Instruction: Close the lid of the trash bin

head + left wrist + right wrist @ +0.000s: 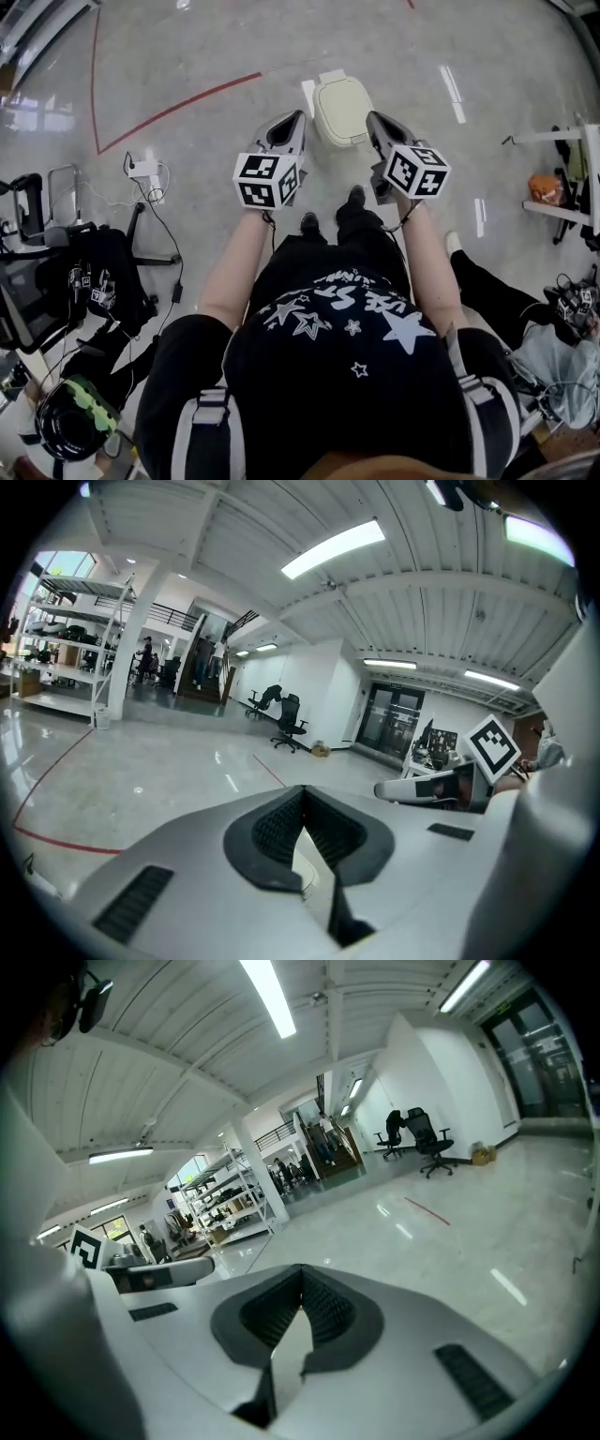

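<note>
We hold the left gripper [295,117] and the right gripper [373,117] side by side above the floor [187,56], each with its fingers pressed together on nothing. The cream trash bin [342,110] stands on the floor ahead of our feet, showing between the two grippers and touched by neither. From above, its lid looks close to flat, though we cannot be sure. If we press off-centre, the light bin may skid or tip on the glossy floor, and closed fingers could slip off the smooth lid
</note>
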{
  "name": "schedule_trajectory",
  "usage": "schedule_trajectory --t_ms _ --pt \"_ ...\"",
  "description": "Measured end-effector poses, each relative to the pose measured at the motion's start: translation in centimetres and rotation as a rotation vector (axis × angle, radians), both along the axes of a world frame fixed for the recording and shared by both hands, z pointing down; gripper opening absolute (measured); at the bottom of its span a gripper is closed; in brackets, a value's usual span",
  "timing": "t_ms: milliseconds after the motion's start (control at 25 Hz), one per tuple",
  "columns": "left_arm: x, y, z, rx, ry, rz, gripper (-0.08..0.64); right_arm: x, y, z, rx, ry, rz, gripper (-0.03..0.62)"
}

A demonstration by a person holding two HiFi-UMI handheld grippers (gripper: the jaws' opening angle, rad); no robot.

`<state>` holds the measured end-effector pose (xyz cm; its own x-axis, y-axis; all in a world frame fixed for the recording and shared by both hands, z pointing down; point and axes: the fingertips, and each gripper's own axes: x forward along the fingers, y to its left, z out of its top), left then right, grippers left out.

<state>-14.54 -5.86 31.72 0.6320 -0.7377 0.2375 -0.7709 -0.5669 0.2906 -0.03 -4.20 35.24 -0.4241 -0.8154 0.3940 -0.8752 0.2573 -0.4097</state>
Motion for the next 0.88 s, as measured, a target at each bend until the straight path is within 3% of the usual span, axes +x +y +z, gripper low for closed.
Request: schedule_trajectory --t_ms 520,880 --pt "2.6 2.4 -2.1 0.039 0.045 0.055 0.011 -0.2 5.7 -1.1 0.027 -0.002 0.014 0.006" --pt "5.9 8.9 -2.8 0.048 0.039 0.111 0.011 2.3 11.9 -1.3 0.04 -0.022 0.055 0.006"
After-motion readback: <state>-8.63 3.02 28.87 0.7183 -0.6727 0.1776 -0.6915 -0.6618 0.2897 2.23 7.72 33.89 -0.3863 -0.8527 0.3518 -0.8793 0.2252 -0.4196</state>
